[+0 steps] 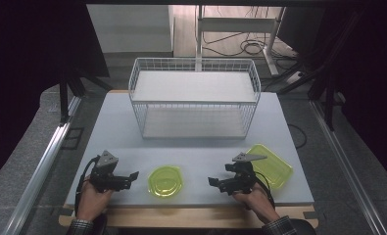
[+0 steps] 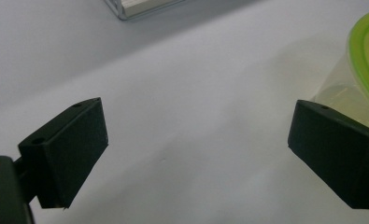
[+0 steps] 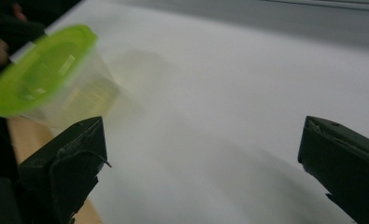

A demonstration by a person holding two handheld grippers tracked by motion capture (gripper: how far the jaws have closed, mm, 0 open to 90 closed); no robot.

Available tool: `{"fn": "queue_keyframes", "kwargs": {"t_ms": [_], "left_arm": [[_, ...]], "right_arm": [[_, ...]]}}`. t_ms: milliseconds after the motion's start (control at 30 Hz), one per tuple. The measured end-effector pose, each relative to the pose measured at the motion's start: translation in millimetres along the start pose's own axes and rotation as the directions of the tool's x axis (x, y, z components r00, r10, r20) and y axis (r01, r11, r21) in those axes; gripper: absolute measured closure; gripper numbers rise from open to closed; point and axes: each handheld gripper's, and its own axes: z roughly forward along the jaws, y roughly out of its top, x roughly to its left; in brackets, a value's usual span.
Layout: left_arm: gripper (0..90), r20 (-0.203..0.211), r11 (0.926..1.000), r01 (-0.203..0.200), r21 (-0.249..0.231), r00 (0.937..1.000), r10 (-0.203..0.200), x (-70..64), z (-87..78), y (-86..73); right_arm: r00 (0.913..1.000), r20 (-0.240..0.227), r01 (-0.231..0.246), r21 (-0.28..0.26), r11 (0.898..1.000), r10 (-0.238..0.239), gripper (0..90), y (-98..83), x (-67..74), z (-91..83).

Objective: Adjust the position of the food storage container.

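Container [image 1: 165,181] with the green lid sits on the near part of the grey table [image 1: 201,125], round and clear-walled, right between my two grippers and touching neither. My left gripper [image 1: 132,177] lies just to its left, jaws pointing at it and spread wide with nothing between them; in the left gripper view the container's green rim [image 2: 366,51] shows just past my right-hand jaw, apart from it. My right gripper [image 1: 214,182] rests on the container's other side, a little farther off, jaws also wide apart and holding nothing; in the right gripper view the container [image 3: 51,79] stands beyond the jaw on the left of that view. Behind my right hand lies a flat rectangular green lid [image 1: 272,165] on the table. Farther back stands a white wire basket [image 1: 193,100], well apart from everything near me.
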Motion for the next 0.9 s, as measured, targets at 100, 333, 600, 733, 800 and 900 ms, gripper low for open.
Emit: {"fn": "queue_keyframes", "kwargs": {"t_ms": [100,333,600,733,800,900], "left_arm": [[4.4,0.006,0.9999,0.015,0.005,0.9999,-0.015,1.2,-0.3,0.2],[2.8,0.029,0.9996,0.026,0.009,0.9992,-0.026,-0.1,-0.2,1.9],[9.9,0.07,0.9995,-0.009,-0.031,0.9975,0.011,-7.9,-8.9,8.9],[18.1,0.093,0.9975,-0.036,-0.061,0.9948,0.041,-13.4,-15.1,13.5],[26.3,0.11,0.9962,-0.049,-0.072,0.9923,0.057,-17.4,-19.0,17.3],[38.8,0.144,0.9952,-0.067,-0.071,0.9866,0.077,-26.5,-25.4,26.2]], "right_arm": [[0.9981,0.042,0.043,0.033,0.999,-0.045,0.3,-1.3,0.2,1.2],[0.9894,0.087,0.111,0.057,0.992,-0.116,0.4,-0.8,2.0,0.5],[0.9929,0.078,0.087,0.05,0.995,-0.09,2.8,1.0,-1.4,-2.3],[0.9922,0.082,0.089,0.055,0.994,-0.093,3.5,1.2,-1.4,-2.2],[0.9914,0.089,0.091,0.059,0.994,-0.096,4.3,1.6,-1.8,-2.3],[0.9892,0.104,0.097,0.059,0.994,-0.103,5.8,2.3,-1.0,-2.2]]}}
